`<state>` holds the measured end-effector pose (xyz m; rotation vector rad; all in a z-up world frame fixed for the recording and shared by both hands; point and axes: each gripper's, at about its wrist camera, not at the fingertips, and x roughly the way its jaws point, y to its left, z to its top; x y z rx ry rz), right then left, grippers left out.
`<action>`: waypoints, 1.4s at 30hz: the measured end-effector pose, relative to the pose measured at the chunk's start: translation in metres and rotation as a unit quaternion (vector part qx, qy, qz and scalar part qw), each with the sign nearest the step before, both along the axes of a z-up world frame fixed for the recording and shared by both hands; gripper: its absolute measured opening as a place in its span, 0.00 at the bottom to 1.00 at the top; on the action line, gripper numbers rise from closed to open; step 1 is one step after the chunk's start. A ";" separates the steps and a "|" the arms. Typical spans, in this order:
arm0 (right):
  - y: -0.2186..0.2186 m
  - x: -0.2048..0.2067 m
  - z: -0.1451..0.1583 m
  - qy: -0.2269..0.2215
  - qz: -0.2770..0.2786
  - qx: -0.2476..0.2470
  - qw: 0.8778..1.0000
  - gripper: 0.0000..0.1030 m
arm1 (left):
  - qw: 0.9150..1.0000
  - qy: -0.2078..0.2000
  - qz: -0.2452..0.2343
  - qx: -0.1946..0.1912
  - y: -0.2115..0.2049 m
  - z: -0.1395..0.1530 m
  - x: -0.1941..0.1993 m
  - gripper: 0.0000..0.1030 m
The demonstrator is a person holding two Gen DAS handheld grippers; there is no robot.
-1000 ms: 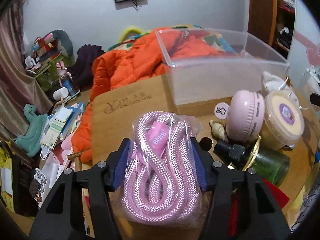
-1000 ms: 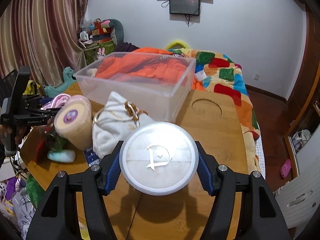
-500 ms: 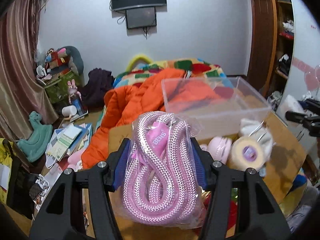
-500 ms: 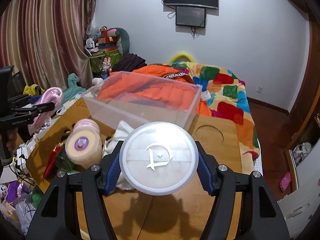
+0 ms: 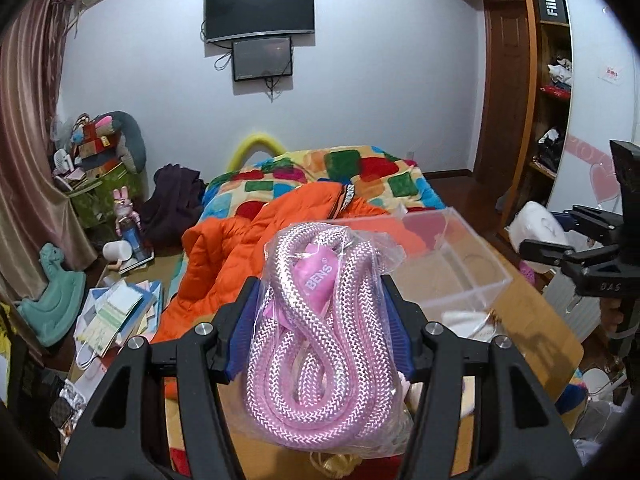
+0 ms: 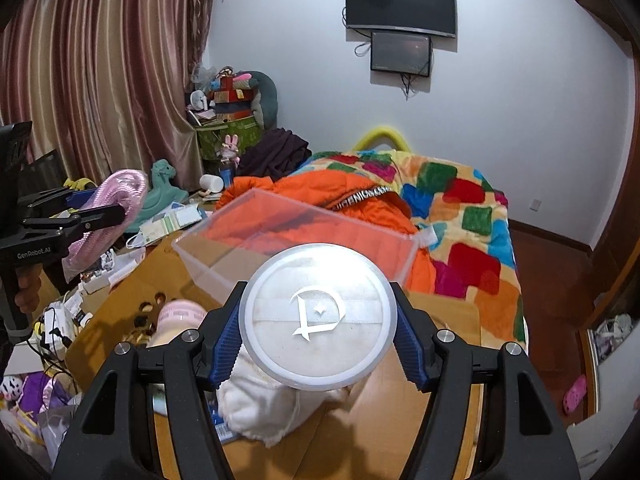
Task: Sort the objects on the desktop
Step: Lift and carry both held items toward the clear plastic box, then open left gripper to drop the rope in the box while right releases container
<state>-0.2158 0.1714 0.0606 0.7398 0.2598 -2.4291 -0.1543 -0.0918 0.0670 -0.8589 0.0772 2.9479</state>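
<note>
My left gripper is shut on a bagged pink rope, held high above the wooden table. It also shows in the right wrist view. My right gripper is shut on a round white case with a D logo, raised over the table. The clear plastic box stands empty at the table's far side, below and ahead of both grippers; it shows in the left wrist view.
A white cloth pouch and a pink round case lie on the table below my right gripper. An orange jacket and colourful bed lie beyond the table. Clutter covers the floor at left.
Both grippers have risen well above the table with their loads. The table objects and the clear box have dropped lower in both views.
</note>
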 end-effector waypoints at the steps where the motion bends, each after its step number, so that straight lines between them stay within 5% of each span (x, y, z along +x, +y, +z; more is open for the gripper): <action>1: -0.002 -0.005 0.002 0.002 0.002 0.002 1.000 0.60 | 1.000 -0.001 -0.003 0.002 0.001 0.001 -0.004 0.55; 13: -0.025 -0.046 -0.015 -0.022 0.015 0.010 1.000 0.60 | 0.999 -0.034 -0.031 0.013 0.019 -0.014 -0.053 0.55; 29: -0.064 -0.098 -0.059 -0.078 0.017 0.099 0.992 0.60 | 0.990 -0.131 -0.044 0.031 0.029 -0.060 -0.113 0.55; 33: -0.070 -0.101 -0.067 -0.084 0.020 0.116 0.989 0.60 | 0.989 -0.137 -0.045 0.024 0.032 -0.063 -0.119 0.38; 42: -0.076 -0.105 -0.077 -0.108 0.025 0.124 0.986 0.60 | 0.988 -0.145 -0.050 0.011 0.037 -0.075 -0.126 0.39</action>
